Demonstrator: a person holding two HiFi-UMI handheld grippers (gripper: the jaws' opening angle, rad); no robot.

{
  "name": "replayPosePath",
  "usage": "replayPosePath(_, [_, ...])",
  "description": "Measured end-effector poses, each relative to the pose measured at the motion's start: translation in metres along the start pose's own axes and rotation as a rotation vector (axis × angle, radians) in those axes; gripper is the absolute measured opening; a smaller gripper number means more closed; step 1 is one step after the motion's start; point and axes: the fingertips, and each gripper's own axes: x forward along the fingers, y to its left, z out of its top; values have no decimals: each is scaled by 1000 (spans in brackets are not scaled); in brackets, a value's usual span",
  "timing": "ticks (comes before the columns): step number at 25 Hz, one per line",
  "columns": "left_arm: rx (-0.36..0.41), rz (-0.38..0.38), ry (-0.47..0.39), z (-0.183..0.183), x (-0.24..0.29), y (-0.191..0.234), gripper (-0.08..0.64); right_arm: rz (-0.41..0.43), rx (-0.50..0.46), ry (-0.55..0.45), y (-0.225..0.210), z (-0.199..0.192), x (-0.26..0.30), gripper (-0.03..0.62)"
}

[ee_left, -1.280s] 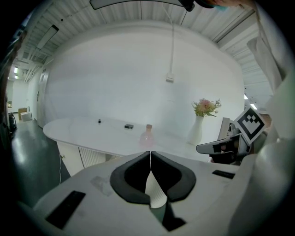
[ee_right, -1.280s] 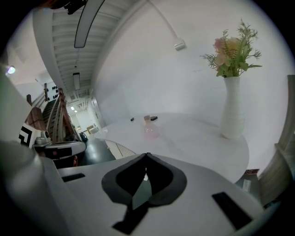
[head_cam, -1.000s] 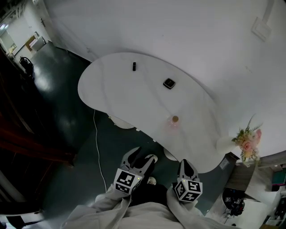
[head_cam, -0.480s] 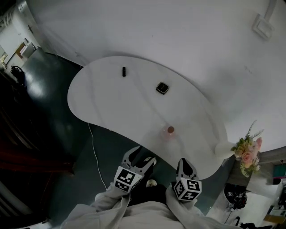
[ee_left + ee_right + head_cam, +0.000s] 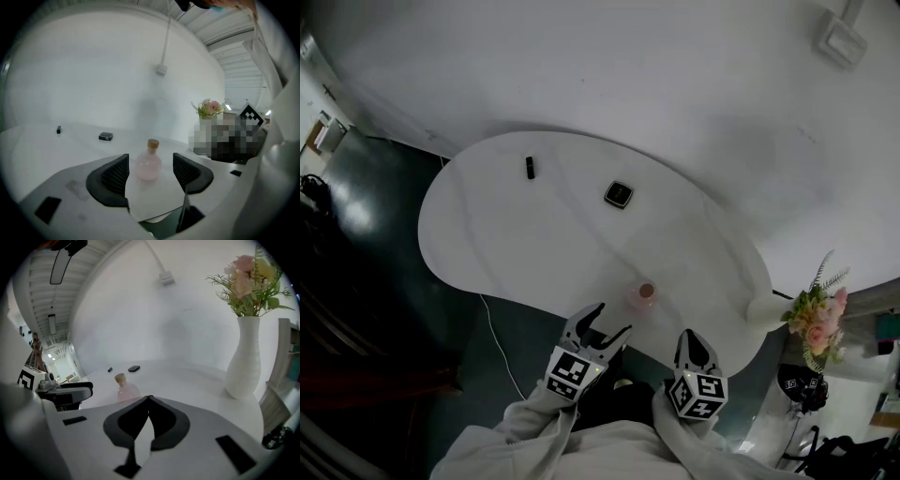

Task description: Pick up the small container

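The small container is a round pink glass bottle with a cork stopper (image 5: 645, 293). It stands upright near the front edge of the white table (image 5: 544, 234). In the left gripper view the bottle (image 5: 149, 161) shows beyond and between my wide-apart jaws, untouched. My left gripper (image 5: 602, 322) is open, just short of the table edge and left of the bottle. My right gripper (image 5: 695, 338) hangs off the table edge to the bottle's right, its jaws (image 5: 149, 399) shut with nothing in them. The bottle (image 5: 124, 387) shows beyond them to the left.
A small dark square box (image 5: 619, 194) and a small black stick-like item (image 5: 531, 167) lie farther back on the table. A white vase with flowers (image 5: 811, 305) stands at the table's right end. A white cable (image 5: 492, 328) runs down to the dark floor.
The view has shifted closer to the table, so the bottle now sits nearer both grippers. My left gripper's jaws have spread wider. The right gripper stays shut.
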Motion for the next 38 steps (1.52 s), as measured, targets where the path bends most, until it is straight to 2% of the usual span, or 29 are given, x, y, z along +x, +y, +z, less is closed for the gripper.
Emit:
replayPosePath(6, [23,-116,37,4,29,3,272,-84,46,-6,-10,7,7,49])
replayPosePath(10, [81,-187,49,6,48,-1,272,-140,80,-13,-14,6,6,50])
replayPosePath(14, [167,-223,45,12,70,-2,272,-192,122,-18,-27,2,4,49])
replayPosePath(19, [200,-249,55,16,88,-8,272,-233,160,-28,-49,3,-6,49])
replayPosePath(26, [212,-210,87,10,107,-16,272,-261,179,-7,-78,2,-20,49])
replayPosePath(34, [210,-74,86,5,117,-7,270,-267,201,10,-96,-7,-25,50])
replayPosePath(35, [214,-59,78,6,117,-6,250,-265,199,13,-96,-8,-24,49])
replayPosePath(36, [214,-46,72,4,117,-4,185,-263,198,17,-96,-9,-23,50])
replayPosePath(37, [213,-36,69,3,116,-3,152,-261,197,21,-96,-10,-23,50])
replayPosePath(38, [209,-30,69,1,116,-2,146,-259,198,25,-96,-12,-23,51])
